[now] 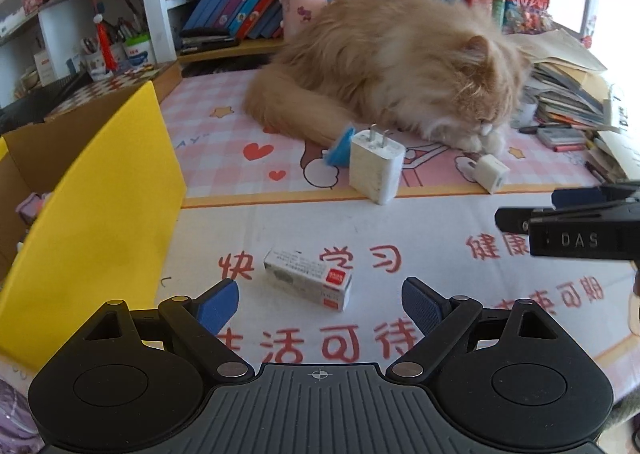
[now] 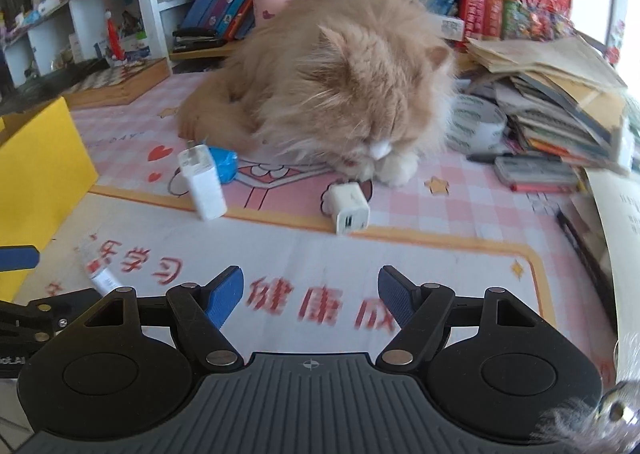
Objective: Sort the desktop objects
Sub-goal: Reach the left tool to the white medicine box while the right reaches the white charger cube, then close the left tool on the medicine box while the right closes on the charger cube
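From my left wrist camera, my left gripper [image 1: 320,304] stands wide apart with nothing pressed between its blue pads; the small white cardboard eraser box with a red logo [image 1: 308,280] lies flat on the white desk mat with red characters [image 1: 420,221], just ahead of the fingers. Farther on, the tall white wall charger with two prongs [image 1: 376,165] stands upright beside a blue crumpled object [image 1: 340,147], and the small white cube charger [image 1: 491,173] lies near the paws of the fluffy orange cat [image 1: 392,65]. A yellow cardboard box [image 1: 92,197] sits at the left. My right gripper [image 1: 576,228] enters from the right edge.

From my right wrist camera, my right gripper [image 2: 311,296] is spread open and empty above the mat. The cube charger lies ahead on the mat's orange border, the tall charger is left of it, and the eraser box appears blurred at lower left.
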Action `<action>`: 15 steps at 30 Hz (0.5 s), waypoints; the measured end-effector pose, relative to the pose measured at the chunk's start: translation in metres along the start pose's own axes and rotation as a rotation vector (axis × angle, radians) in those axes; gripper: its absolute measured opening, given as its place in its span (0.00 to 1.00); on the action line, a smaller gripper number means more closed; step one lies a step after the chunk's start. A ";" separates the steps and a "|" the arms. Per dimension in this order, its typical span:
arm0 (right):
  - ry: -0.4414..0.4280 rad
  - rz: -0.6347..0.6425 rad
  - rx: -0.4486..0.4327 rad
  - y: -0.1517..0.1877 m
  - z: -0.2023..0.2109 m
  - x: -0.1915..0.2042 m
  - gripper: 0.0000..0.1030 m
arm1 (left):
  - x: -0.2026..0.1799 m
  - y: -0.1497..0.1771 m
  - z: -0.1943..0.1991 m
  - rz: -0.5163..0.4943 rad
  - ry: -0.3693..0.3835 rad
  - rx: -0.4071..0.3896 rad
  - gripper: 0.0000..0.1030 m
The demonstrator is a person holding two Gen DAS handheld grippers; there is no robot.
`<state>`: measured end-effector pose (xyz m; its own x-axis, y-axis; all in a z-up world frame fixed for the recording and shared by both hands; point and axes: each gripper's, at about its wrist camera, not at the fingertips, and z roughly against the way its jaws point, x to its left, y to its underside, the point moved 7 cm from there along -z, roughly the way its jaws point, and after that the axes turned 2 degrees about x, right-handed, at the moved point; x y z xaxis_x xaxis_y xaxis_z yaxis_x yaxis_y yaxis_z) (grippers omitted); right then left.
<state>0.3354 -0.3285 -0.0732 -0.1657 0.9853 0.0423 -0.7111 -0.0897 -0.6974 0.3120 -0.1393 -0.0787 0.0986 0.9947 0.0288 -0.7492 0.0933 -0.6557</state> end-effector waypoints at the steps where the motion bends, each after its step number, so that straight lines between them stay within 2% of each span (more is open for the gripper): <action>1: 0.005 0.015 -0.001 -0.004 -0.005 -0.002 0.69 | 0.001 -0.001 -0.003 0.002 -0.007 0.001 0.88; 5: 0.011 0.038 0.009 -0.016 -0.029 -0.012 0.67 | 0.005 -0.001 -0.015 0.023 -0.027 0.016 0.87; 9: 0.020 0.033 0.028 -0.025 -0.051 -0.025 0.56 | 0.007 0.000 -0.022 0.035 -0.038 0.026 0.87; 15: 0.018 0.056 0.051 -0.035 -0.071 -0.032 0.51 | 0.008 0.000 -0.029 0.037 -0.054 0.033 0.86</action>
<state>0.4138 -0.3471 -0.1011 -0.1944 0.9809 -0.0088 -0.7351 -0.1517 -0.6608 0.3318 -0.1324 -0.0998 0.0353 0.9983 0.0461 -0.7731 0.0565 -0.6318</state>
